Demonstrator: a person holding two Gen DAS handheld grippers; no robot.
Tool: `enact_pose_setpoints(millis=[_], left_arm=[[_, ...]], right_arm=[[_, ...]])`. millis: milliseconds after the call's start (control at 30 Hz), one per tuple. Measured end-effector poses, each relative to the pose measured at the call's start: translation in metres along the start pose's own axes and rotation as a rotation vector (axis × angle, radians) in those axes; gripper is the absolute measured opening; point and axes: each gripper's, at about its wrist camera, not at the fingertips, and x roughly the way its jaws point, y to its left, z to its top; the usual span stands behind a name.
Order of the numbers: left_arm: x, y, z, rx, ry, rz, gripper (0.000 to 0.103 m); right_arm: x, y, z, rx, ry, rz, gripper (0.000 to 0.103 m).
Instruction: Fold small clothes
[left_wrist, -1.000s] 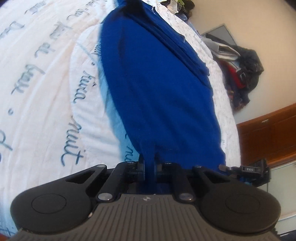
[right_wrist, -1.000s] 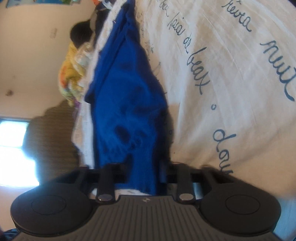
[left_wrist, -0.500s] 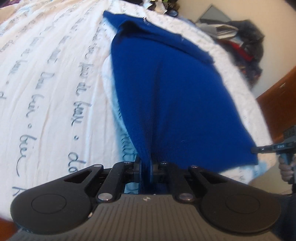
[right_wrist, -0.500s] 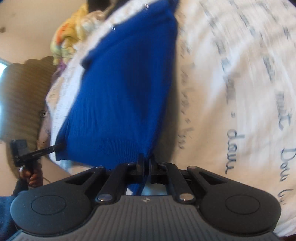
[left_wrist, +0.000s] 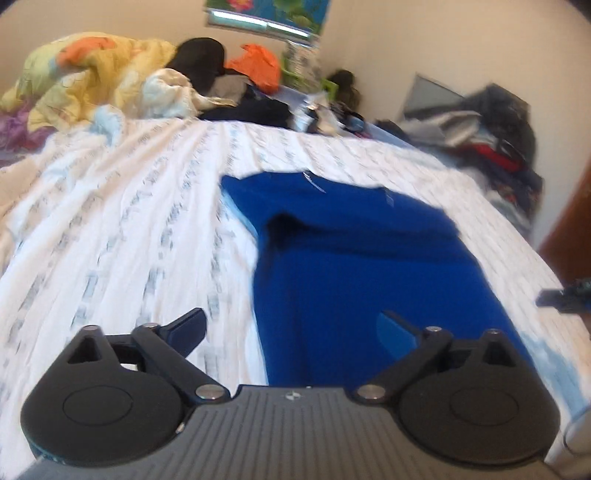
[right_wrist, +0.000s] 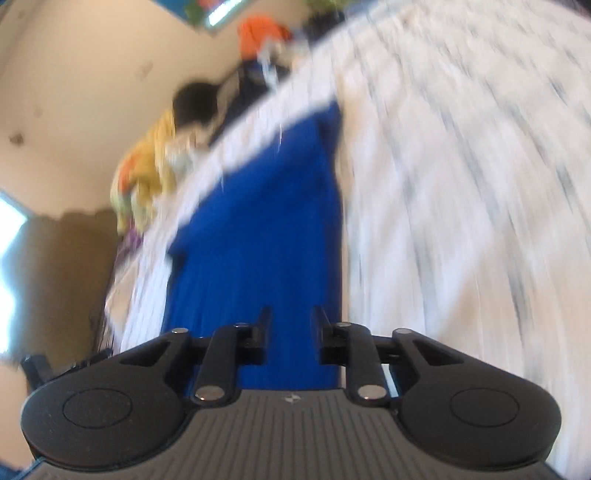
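From the left wrist, the left tongs (left_wrist: 293, 328) are spreading wide and empty, the blue garment (left_wrist: 354, 266) lying on the bed (left_wrist: 110, 229) just ahead. From the right wrist, the right tongs (right_wrist: 290, 325) are parting, cloth behind the gap; a snagged hem might undo the fold. Only the left view shows the clothes pile (left_wrist: 491, 147) far right.

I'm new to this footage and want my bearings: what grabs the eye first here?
A bright blue garment lies on a white bedsheet printed with script, in front of both grippers. Behind it, at the bed's far end, sits a heap of yellow and orange bedding.
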Motion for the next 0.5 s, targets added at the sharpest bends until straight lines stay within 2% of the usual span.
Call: enact_pose_setpoints(millis=[67,133,167,233,300,333,367,400,467,500], left_arm=[[0.048,0.004,0.014,-0.025,0.034,0.054,0.086],[0.082,0.006,0.022,-0.028,0.091,0.144,0.08],[0.082,0.016,0.021,-0.027,0.11,0.148,0.081],[0.088,0.015,0.01,0.002,0.117,0.137,0.092],[0.092,0.007,0.002,0.034,0.115,0.155,0.091],[0.092,0.003,-0.001,0.07,0.098,0.157,0.071],[0.093,-0.003,-0.002,0.112,0.079,0.17,0.051],[0.093,-0.004,-0.001,0.13,0.07,0.176,0.01],[0.089,-0.002,0.003,0.135,0.087,0.189,0.01],[0.087,-0.001,0.004,0.166,0.087,0.2,0.01]], right_arm=[[0.037,-0.004,0.031,-0.01,-0.01,-0.031,0.021],[0.069,-0.003,0.053,-0.041,-0.02,-0.11,0.022],[0.082,0.0,0.062,-0.06,-0.025,-0.135,0.024],[0.103,0.008,0.07,-0.119,-0.008,-0.165,0.025],[0.121,0.011,0.072,-0.173,0.048,-0.197,0.04],[0.122,0.013,0.072,-0.208,0.028,-0.209,0.042],[0.124,0.017,0.073,-0.232,0.03,-0.215,0.037],[0.125,0.017,0.074,-0.238,0.048,-0.21,0.001],[0.128,0.019,0.073,-0.244,0.068,-0.191,0.0],[0.123,0.019,0.074,-0.265,0.063,-0.212,0.0]])
